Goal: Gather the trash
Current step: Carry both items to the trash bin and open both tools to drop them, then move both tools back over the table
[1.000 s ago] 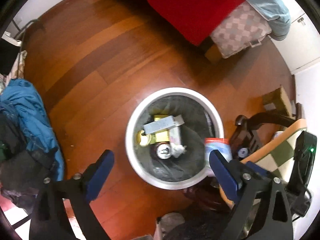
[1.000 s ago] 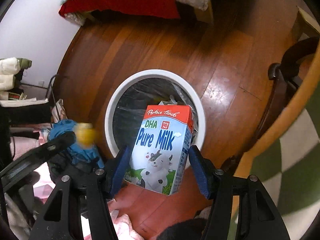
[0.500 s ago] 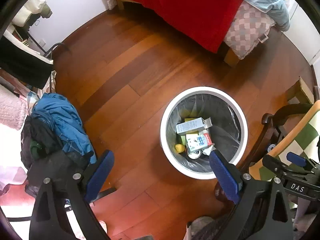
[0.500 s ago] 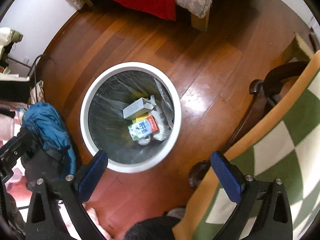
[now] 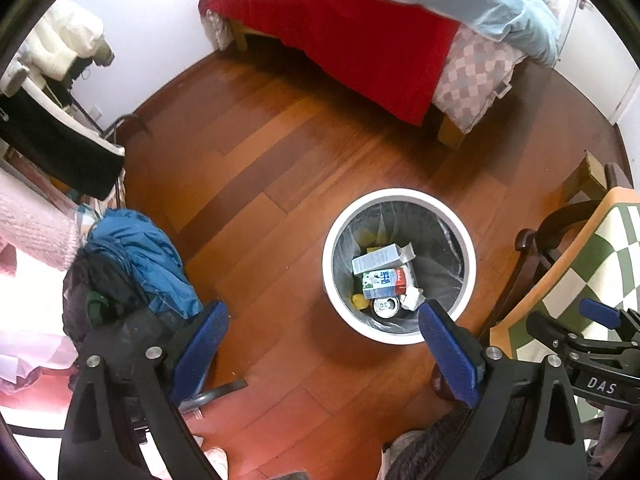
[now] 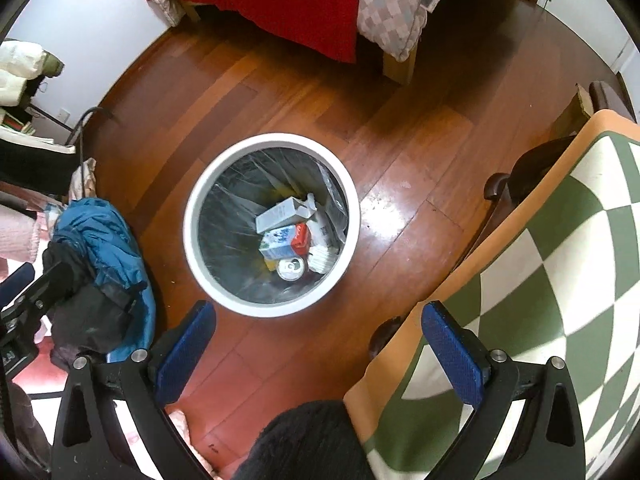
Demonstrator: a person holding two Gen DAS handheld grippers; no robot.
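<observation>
A white round trash bin [image 5: 332, 240] with a clear liner stands on the wood floor; it also shows in the right wrist view [image 6: 196, 208]. Inside lie a milk carton [image 5: 383, 281] [image 6: 285, 239], a grey box [image 5: 380, 258] [image 6: 284, 212], a drink can [image 5: 387, 306] [image 6: 291, 269], crumpled paper and a yellow item. My left gripper [image 5: 324, 356] is open and empty, high above the floor beside the bin. My right gripper [image 6: 318, 354] is open and empty, above the bin's near side.
A bed with a red cover [image 5: 360, 48] stands at the back. A pile of blue and dark clothes [image 5: 136, 264] lies left of the bin. A green-and-white checked cloth on a table [image 6: 552, 264] and a dark wooden chair [image 5: 536, 248] are at the right.
My right gripper opened and the milk carton dropped into the bin. Both grippers have risen away from the bin, which now looks smaller.
</observation>
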